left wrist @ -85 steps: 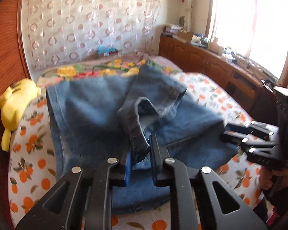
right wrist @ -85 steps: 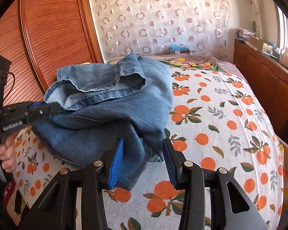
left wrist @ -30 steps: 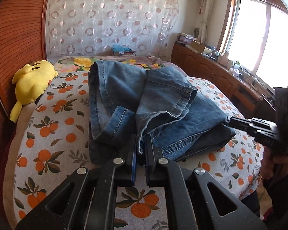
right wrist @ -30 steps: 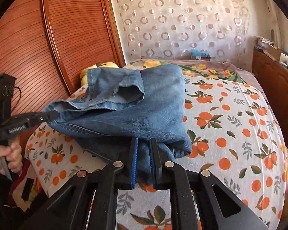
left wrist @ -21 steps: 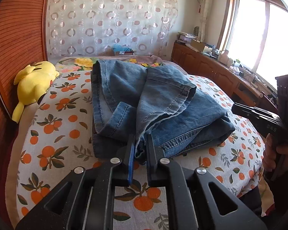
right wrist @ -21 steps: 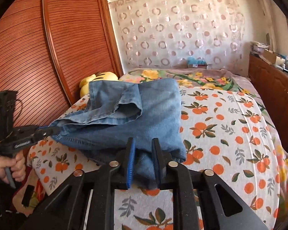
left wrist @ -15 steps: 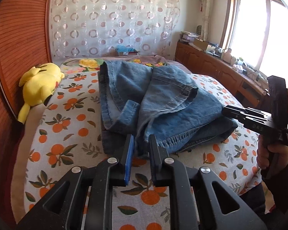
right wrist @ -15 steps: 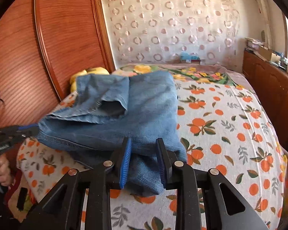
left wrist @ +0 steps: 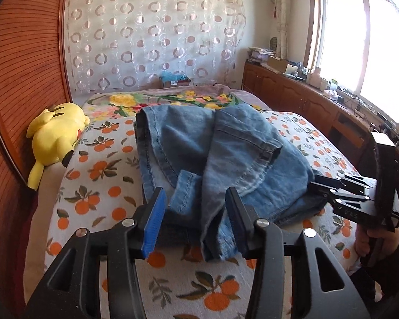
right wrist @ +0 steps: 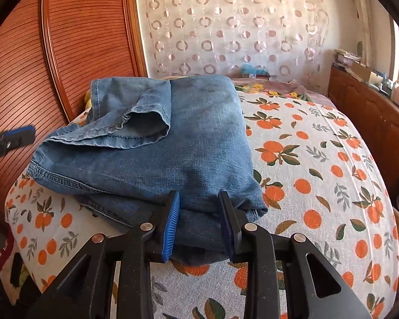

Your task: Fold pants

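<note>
Both claws angled down at the near edge of the jeans [left wrist: 226, 156]. Left claw [left wrist: 195, 220] just opened wide, denim loose between; right claw [right wrist: 199, 224] opened narrow, fold between, pads' contact unclear. Jeans' long axis 6–12 on bed [right wrist: 319, 159].

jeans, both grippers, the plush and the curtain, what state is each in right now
jeans: folded in a loose stack on the bed, top leg rumpled
left gripper: jaws just opened, denim hem between the pads, released
right gripper: jaws just opened, stack edge between the pads, not pinched
yellow plush: lying on its side
curtain: drawn shut

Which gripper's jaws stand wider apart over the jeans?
The left gripper: wide gap around the loose hem of the jeans. The right gripper stands narrower.
</note>
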Motion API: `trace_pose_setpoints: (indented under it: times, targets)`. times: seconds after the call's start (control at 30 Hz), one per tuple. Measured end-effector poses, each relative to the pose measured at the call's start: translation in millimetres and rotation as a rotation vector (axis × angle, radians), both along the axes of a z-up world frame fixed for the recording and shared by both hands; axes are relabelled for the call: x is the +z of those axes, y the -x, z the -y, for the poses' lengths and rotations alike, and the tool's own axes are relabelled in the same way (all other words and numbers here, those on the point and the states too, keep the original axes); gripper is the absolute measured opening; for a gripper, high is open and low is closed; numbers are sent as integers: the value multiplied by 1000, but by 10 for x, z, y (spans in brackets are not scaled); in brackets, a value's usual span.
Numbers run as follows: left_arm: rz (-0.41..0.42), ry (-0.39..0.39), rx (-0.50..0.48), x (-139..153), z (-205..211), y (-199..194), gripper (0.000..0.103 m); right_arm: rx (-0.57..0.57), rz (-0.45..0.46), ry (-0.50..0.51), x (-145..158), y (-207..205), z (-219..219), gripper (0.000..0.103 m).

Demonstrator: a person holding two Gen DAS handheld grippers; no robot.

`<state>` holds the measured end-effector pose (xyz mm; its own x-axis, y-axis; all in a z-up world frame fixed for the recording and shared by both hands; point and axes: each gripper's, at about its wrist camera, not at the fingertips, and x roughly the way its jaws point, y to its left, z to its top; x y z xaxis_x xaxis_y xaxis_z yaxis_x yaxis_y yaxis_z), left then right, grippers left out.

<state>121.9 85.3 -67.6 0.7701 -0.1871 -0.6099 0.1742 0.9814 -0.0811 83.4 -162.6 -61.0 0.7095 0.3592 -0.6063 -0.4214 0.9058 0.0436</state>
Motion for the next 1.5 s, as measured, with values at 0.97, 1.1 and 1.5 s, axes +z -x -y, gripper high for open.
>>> trace_pose_setpoints:
  times: [0.97,1.1,1.5]
  targets:
    - [-76,31,43,-88,-195,-12,32,8,-17,-26,-6,-34,67,32]
    - [-37,42,10,75,-71,-103,50,6,-16,-28,-4,-29,71,33]
    - [-84,-44,-197,16,842,-596,50,-20,-6,-68,-2,15,195,33]
